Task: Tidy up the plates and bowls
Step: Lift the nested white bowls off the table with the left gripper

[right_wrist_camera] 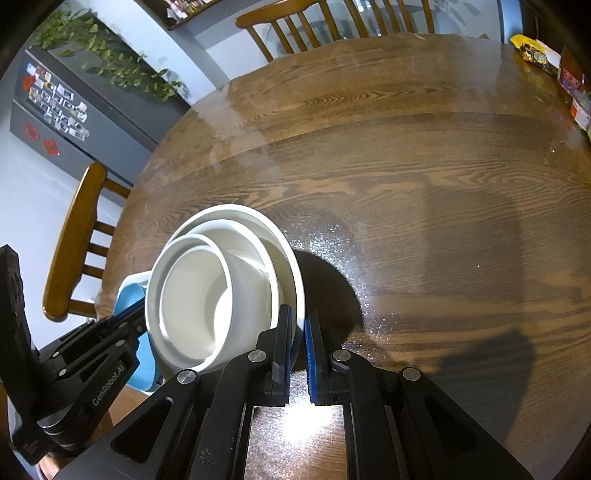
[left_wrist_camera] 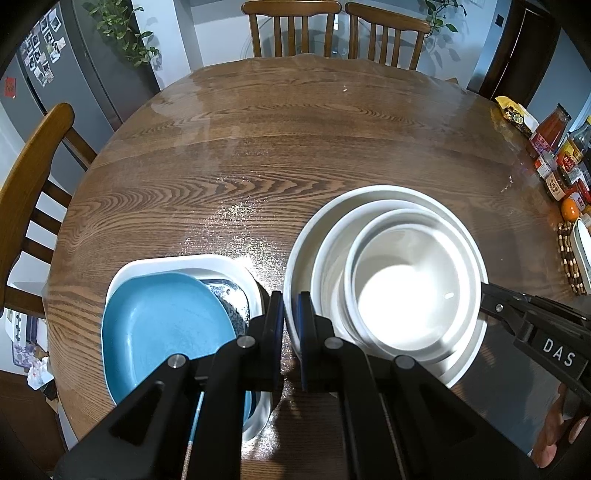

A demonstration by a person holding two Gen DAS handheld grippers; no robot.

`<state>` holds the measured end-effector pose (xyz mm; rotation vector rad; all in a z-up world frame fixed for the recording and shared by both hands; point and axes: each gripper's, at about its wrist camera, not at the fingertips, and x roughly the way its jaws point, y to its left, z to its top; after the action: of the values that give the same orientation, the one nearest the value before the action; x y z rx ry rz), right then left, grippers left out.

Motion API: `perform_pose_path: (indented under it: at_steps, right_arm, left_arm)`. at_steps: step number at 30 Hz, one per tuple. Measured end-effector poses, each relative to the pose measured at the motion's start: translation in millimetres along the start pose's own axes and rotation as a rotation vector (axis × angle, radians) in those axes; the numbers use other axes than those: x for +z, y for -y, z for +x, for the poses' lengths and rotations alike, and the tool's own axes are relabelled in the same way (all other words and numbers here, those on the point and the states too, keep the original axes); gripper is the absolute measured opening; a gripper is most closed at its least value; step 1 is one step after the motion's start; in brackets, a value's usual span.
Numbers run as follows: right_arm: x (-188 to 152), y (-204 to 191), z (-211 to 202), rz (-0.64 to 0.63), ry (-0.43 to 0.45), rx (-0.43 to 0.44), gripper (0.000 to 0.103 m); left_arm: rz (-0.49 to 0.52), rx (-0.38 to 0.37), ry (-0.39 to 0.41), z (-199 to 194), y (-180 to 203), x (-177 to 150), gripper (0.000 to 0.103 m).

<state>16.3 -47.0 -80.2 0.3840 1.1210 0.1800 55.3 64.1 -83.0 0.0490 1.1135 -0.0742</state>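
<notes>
Three white bowls sit nested, the smallest [left_wrist_camera: 402, 288] innermost and the largest bowl [left_wrist_camera: 301, 236] outermost. My left gripper [left_wrist_camera: 290, 301] is shut on the left rim of the largest bowl [right_wrist_camera: 236, 212]. My right gripper [right_wrist_camera: 300, 315] is shut on the opposite rim and shows in the left wrist view as a black finger [left_wrist_camera: 495, 301]. In the right wrist view the left gripper [right_wrist_camera: 138, 317] pinches the far rim. A round shadow lies beside the stack; I cannot tell whether it touches the table. To its left a blue plate [left_wrist_camera: 166, 321] tops a patterned plate [left_wrist_camera: 229, 295] in a white dish [left_wrist_camera: 177, 260].
The round wooden table [left_wrist_camera: 295, 147] stretches away beyond the dishes. Several sauce bottles and jars [left_wrist_camera: 557, 155], an orange [left_wrist_camera: 569, 210], a snack bag [left_wrist_camera: 515, 114] and a beaded mat [left_wrist_camera: 569, 258] crowd its right edge. Wooden chairs [left_wrist_camera: 291, 26] stand behind and at the left [left_wrist_camera: 33, 177].
</notes>
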Motion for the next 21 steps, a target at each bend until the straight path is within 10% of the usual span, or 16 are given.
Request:
perform_pose_path:
  at_steps: [21]
  right_arm:
    - [-6.6, 0.0, -8.0, 0.003, 0.019, 0.0, 0.01]
  left_arm:
    - [0.013, 0.012, 0.016, -7.4, 8.2, -2.3, 0.003]
